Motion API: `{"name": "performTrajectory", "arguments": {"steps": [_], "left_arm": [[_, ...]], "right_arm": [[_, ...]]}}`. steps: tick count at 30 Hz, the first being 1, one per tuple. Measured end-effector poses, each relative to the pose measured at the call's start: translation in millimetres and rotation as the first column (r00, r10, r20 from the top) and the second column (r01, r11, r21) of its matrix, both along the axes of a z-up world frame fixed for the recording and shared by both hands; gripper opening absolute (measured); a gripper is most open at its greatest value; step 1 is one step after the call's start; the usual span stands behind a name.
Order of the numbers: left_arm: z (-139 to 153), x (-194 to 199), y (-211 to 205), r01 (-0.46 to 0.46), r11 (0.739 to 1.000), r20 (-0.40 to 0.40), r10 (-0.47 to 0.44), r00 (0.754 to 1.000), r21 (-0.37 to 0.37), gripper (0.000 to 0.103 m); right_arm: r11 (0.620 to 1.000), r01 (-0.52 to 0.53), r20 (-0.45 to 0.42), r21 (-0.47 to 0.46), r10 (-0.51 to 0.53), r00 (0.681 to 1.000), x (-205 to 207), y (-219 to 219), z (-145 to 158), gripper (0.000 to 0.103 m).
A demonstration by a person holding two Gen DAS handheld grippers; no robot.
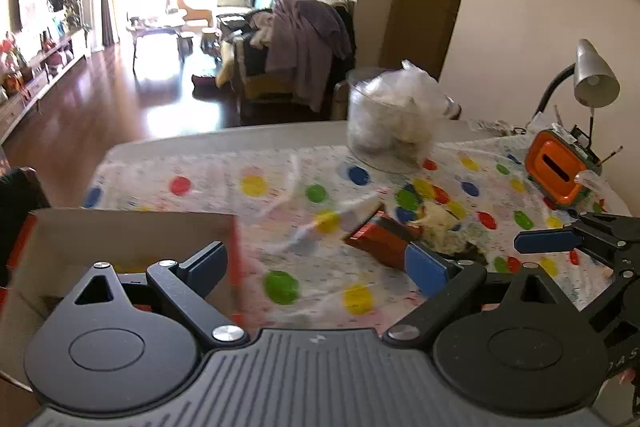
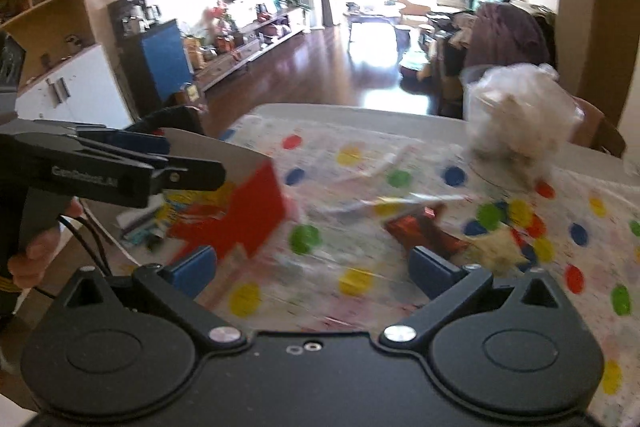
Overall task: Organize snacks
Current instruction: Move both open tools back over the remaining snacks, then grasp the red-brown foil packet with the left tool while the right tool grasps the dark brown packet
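A red foil snack packet [image 1: 382,237] is lying on the polka-dot tablecloth [image 1: 280,187], near the middle of the table, and just beside it on its right a pale, crumpled snack bag [image 1: 444,227] is resting on the same cloth. In the right wrist view the same red packet [image 2: 424,231] is sitting just ahead of that gripper's right fingertip, with the pale bag [image 2: 500,247] touching or nearly touching it — the blur is making it hard to say which.

The left gripper [image 1: 316,263] is hanging over the cloth with its blue-padded fingers spread wide and nothing between them; its left finger is reaching over the cardboard box [image 1: 120,227], while its right finger is sitting close to the red packet. The right gripper [image 2: 316,267] is likewise gaping wide over the dotted cloth, holding nothing. It is also showing at the right edge of the left wrist view, above the cloth.

The cardboard box, red on its outer side, is standing at the table's left end, and from the right wrist view colourful wrappers [image 2: 180,211] are showing inside the box [image 2: 240,203] — what they are is too smeared to tell. Farther back on the cloth a clear plastic tub [image 1: 384,123] stuffed with pale, plastic-wrapped contents is standing upright. Off to the right an orange holder [image 1: 560,171] is sitting by a grey desk lamp [image 1: 592,75] at the wall.
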State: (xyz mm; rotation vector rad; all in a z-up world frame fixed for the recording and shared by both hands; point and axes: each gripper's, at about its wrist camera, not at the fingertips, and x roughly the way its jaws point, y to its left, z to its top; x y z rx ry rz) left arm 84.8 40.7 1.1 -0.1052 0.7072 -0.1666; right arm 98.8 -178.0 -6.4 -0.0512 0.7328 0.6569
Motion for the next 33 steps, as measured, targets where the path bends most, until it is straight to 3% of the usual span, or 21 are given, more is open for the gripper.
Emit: {"name": "performTrajectory", "arguments": {"steps": [12, 20, 26, 30, 33], "left_arm": [[-26, 53, -74, -0.018, 0.999, -0.084, 0.015, 0.996, -0.041, 0.096], [-52, 98, -112, -0.083, 0.996, -0.164, 0.080, 0.983, -0.011, 0.096], [-77, 137, -119, -0.174, 0.984, -0.269, 0.161, 0.949, -0.025, 0.096], [-92, 158, -122, -0.236, 0.972, -0.308, 0.230, 0.923, 0.020, 0.096], [-103, 171, -119, -0.281, 0.960, -0.365, 0.256, 0.895, -0.015, 0.096]], "right_arm": [[0.991, 0.102, -0.047, -0.089, -0.107, 0.993, 44, -92, -41, 0.103], [0.982, 0.123, -0.105, -0.142, -0.138, 0.985, 83, -126, -78, 0.103], [0.980, 0.097, -0.154, -0.173, -0.124, 0.980, 109, -135, -97, 0.103], [0.979, 0.071, -0.176, -0.190, -0.105, 0.979, 122, -134, -108, 0.103], [0.980, 0.051, -0.209, -0.192, -0.092, 0.974, 133, -132, -117, 0.103]]}}
